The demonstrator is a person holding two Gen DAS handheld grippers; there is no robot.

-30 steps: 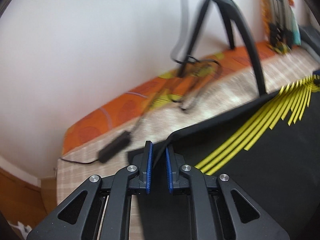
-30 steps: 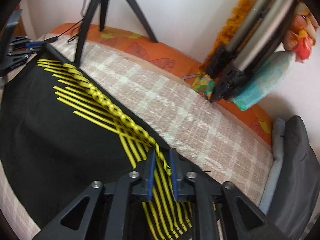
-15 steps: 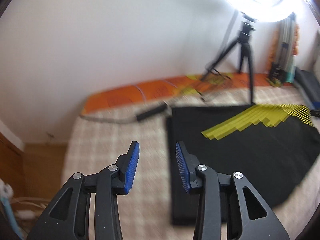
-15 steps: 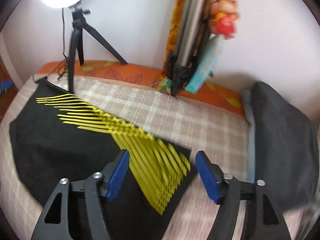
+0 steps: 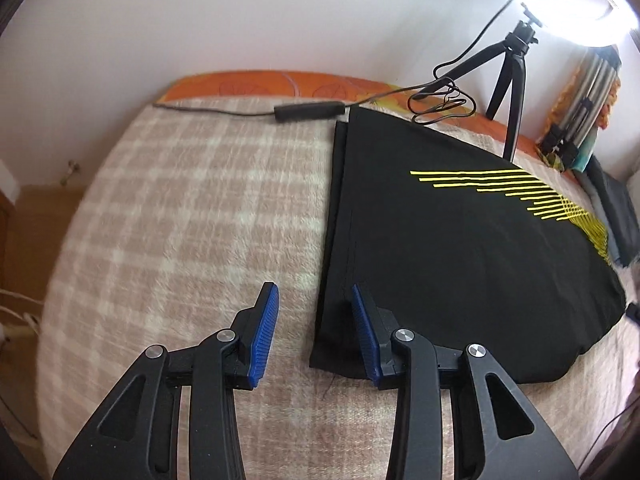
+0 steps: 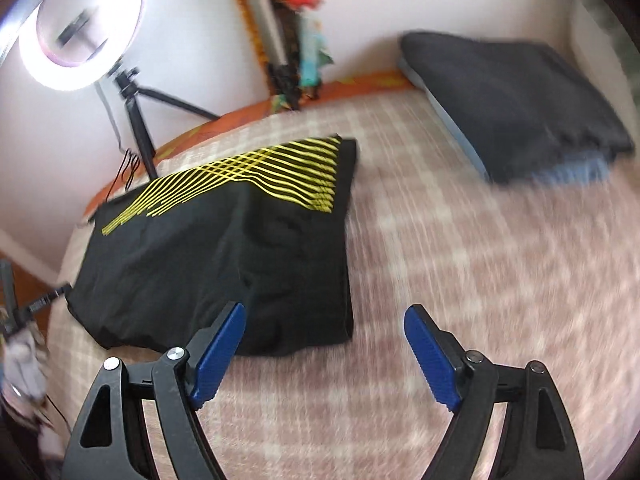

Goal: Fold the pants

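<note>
Left wrist view: left hand-held gripper (image 5: 312,328) is partly open, holding nothing, blue pads hanging over the near left edge of the pants (image 5: 460,240). The right pad sits over the black fabric and the left pad over the bed (image 5: 180,220); can't tell if either touches.

Right wrist view: right hand-held gripper (image 6: 324,356) is wide open, also empty, over the checked blanket just off the pants' (image 6: 224,264) near right corner. The left pad overlaps the fabric edge in the picture; contact unclear, and the frame is motion-blurred.

Pants: 1 pair, black with yellow stripes, lying flat and folded over on the bed, the stripe group toward the far right end. A double-layered edge is visible along the left side.

No containers visible.

Counts:
- 2 hand-held grippers
- 1 ring light (image 6: 80,28) on 1 small tripod (image 5: 512,80), standing at the far edge of the bed beside the pants
- 1 black inline cable box (image 5: 308,111), just off the pants' far left corner
- 1 dark folded pile (image 6: 516,104) at the right end of the bed, well apart from the pants
</note>
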